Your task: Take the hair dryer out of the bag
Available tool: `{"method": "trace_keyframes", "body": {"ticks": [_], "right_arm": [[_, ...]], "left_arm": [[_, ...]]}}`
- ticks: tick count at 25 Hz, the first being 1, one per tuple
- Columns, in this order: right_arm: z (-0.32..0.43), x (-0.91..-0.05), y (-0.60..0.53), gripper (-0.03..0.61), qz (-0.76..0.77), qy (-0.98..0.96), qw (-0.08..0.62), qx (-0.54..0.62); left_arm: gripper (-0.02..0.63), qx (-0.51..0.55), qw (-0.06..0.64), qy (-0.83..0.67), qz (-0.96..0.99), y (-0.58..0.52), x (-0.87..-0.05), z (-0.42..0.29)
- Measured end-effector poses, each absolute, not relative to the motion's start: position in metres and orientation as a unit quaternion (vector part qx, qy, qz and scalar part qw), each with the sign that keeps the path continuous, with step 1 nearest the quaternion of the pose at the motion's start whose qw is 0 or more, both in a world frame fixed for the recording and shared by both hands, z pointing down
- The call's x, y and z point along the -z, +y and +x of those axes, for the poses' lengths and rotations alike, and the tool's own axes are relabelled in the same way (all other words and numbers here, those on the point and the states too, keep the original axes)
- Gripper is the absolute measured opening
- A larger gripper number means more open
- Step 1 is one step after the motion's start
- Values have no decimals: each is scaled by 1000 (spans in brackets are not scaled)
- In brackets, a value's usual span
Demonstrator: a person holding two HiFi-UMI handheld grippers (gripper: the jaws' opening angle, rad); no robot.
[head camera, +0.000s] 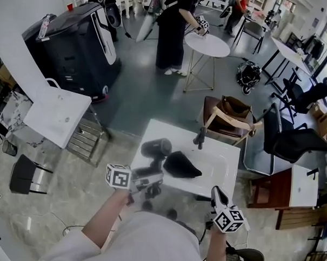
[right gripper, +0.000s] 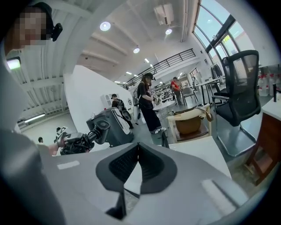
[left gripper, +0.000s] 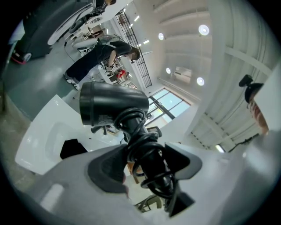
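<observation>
One hair dryer (head camera: 156,148), black, with its cord wound round the handle, hangs in the air above the near left corner of the white table (head camera: 227,151), clear of the bag; our left gripper (head camera: 149,182) is clamped on that corded handle, pads pressing on either side, the barrel jutting out beyond the jaws; the black bag (head camera: 181,165) lies slumped near the middle of the table, just beside the dryer from the head view yet, as far as we can tell, not touching it; our right gripper (head camera: 219,195) hovers off the near right corner, jaws drawn together with nothing between them; we judge the main step done, since the dryer is out and the bag looks slack; what is left, we reckon, is only to set the dryer on a bare part of the table and let go; farther off stand a person (head camera: 170,30) by a round table (head camera: 208,45) and a black chair (head camera: 293,141).
</observation>
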State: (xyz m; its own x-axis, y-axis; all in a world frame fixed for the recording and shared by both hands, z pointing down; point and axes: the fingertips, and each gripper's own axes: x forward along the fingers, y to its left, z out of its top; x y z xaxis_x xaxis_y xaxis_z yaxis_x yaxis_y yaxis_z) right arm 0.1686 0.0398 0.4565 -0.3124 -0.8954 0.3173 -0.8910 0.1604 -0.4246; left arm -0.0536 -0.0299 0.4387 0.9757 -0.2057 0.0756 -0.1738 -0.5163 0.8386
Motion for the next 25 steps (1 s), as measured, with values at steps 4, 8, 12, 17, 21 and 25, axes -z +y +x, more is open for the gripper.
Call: {"method": "trace_keyframes", "body": {"ticks": [4, 8, 12, 17, 21, 25], "right_arm": [[183, -452, 42, 6, -586, 763, 7, 273], [190, -450, 41, 6, -579, 771, 11, 267], [190, -447, 35, 6, -570, 778, 11, 263], [191, -443, 28, 6, -564, 786, 10, 255], [195, -443, 23, 5, -564, 785, 10, 256], [198, -445, 20, 6, -563, 785, 9, 258]], "left_arm": [[270, 25, 479, -116, 870, -27, -435, -47], [270, 30, 474, -122, 872, -26, -433, -39], [270, 33, 471, -126, 872, -27, -428, -36], [270, 34, 467, -129, 874, -28, -425, -34], [270, 36, 467, -131, 874, -32, -424, -30], [270, 38, 466, -130, 874, -34, -424, -27]]}}
